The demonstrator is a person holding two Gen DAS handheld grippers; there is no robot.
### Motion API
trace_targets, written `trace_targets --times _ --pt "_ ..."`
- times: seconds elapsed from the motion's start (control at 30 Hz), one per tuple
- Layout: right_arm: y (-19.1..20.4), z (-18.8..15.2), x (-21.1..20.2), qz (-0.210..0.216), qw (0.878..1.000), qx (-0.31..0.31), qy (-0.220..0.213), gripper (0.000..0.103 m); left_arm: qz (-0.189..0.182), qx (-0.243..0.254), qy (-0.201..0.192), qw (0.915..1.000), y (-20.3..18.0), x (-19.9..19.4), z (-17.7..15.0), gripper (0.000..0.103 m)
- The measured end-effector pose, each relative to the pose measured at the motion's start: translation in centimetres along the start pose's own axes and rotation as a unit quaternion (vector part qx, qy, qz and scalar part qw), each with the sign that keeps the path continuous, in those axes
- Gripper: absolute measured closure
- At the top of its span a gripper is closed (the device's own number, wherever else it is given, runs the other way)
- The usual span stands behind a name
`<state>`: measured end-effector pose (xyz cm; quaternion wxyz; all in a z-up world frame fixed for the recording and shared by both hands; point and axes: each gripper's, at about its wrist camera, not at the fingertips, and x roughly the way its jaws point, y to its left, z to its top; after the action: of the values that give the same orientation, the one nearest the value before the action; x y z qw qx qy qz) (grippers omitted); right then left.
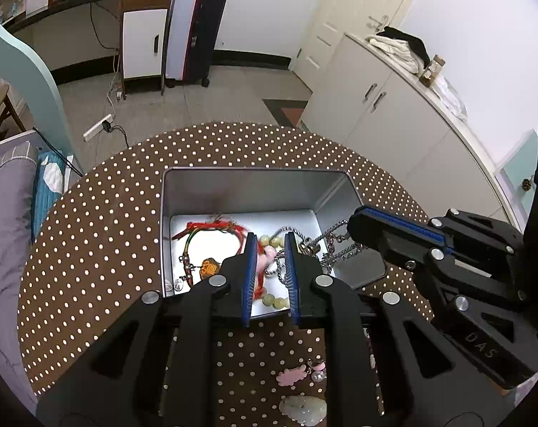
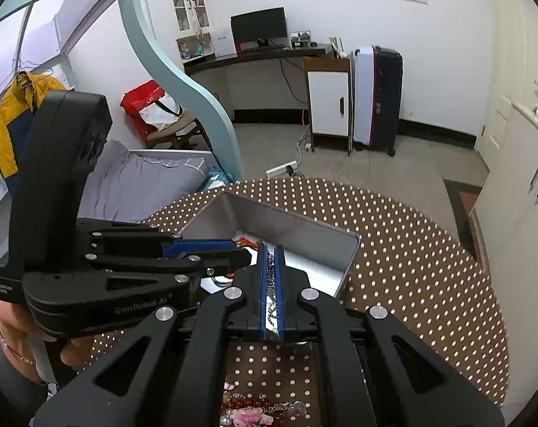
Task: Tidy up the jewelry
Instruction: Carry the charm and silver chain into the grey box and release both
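Observation:
A silver tin box [image 1: 240,188] stands on the polka-dot table and holds a red cord bracelet [image 1: 212,229], an amber charm [image 1: 209,267], pale beads [image 1: 274,300] and a silver chain [image 1: 333,245]. My left gripper [image 1: 270,240] hangs over the box, jaws slightly apart, with a pink piece [image 1: 269,254] between them. My right gripper [image 2: 270,249] is shut on the silver chain [image 2: 270,277] at the box's right wall [image 2: 347,259]; it also shows in the left wrist view [image 1: 354,227].
Pink charms [image 1: 292,375] and a pale jade pendant [image 1: 302,407] lie on the tablecloth [image 1: 109,249] near me. More pink trinkets [image 2: 247,414] lie under the right gripper. A bed stands left, white cabinets right.

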<state>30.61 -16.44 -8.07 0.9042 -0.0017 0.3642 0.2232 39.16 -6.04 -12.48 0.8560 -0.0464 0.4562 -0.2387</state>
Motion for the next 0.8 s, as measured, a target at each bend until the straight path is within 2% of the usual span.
trace_targets --times 0.2,0.23,0.27,0.3,0.33,0.5,0.6,0.8 --pt "-0.5 -0.7 -1.0 0.009 1.000 0.022 -0.004 0.098 0.004 0.008 0.006 0.9999 -0.6 -0.2 -0.7 0.087" --pt "-0.5 -0.7 -1.4 0.010 1.000 0.023 -0.007 0.095 0.006 0.011 0.005 0.9999 -0.8 -0.4 -0.9 0.081" --pt "-0.6 -0.7 -1.6 0.009 1.000 0.025 -0.009 0.093 0.008 0.012 0.004 0.9999 -0.8 -0.7 -1.1 0.063" --pt "-0.6 -0.9 -2.2 0.009 1.000 0.026 -0.014 0.092 0.012 0.014 -0.003 0.9998 -1.0 -1.2 -1.4 0.051" --pt "-0.6 -1.1 -2.7 0.008 0.999 0.026 -0.017 0.091 0.016 0.016 -0.015 0.9996 -1.1 -1.9 -1.7 0.044" --pt "0.0 -2.8 -5.2 -0.005 1.000 0.010 -0.028 0.089 0.037 0.040 -0.042 0.9976 -2.2 -4.5 -4.3 0.044" --pt "0.5 -4.5 -6.3 -0.007 0.999 0.005 -0.031 0.083 0.039 0.043 -0.052 0.9970 -2.6 -5.8 -6.1 0.044" --pt "1.3 -8.1 -7.4 -0.011 1.000 0.000 -0.018 0.078 0.055 0.070 -0.072 0.9934 -3.7 -7.8 -9.9 0.042"
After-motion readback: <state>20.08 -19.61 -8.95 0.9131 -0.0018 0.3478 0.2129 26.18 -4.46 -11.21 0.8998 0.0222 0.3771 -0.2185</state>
